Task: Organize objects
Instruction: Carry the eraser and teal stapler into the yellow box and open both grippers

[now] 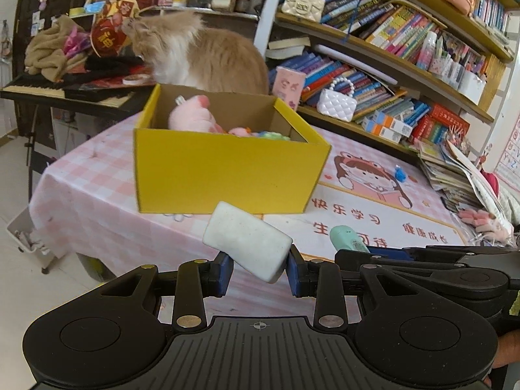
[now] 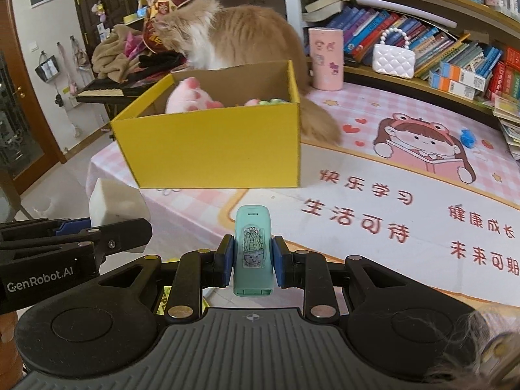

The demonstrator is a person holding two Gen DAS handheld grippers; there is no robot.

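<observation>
Left gripper (image 1: 260, 268) clamped on a tilted white eraser block (image 1: 247, 242), held above the pink tablecloth (image 1: 97, 195) before the yellow box (image 1: 227, 169). Right gripper (image 2: 253, 261) closed on an upright teal stamper (image 2: 253, 253), beside the left.

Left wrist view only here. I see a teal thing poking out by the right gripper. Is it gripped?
Observer: Yes, the right gripper is shut on the teal case, upright between the blue pads.
Operator: Any marking on it?
Observer: A cactus sticker on its face.
Operator: Cat's tail near the box?
Observer: The tail lies on the tablecloth right of the yellow box, which hides it from your view.
</observation>
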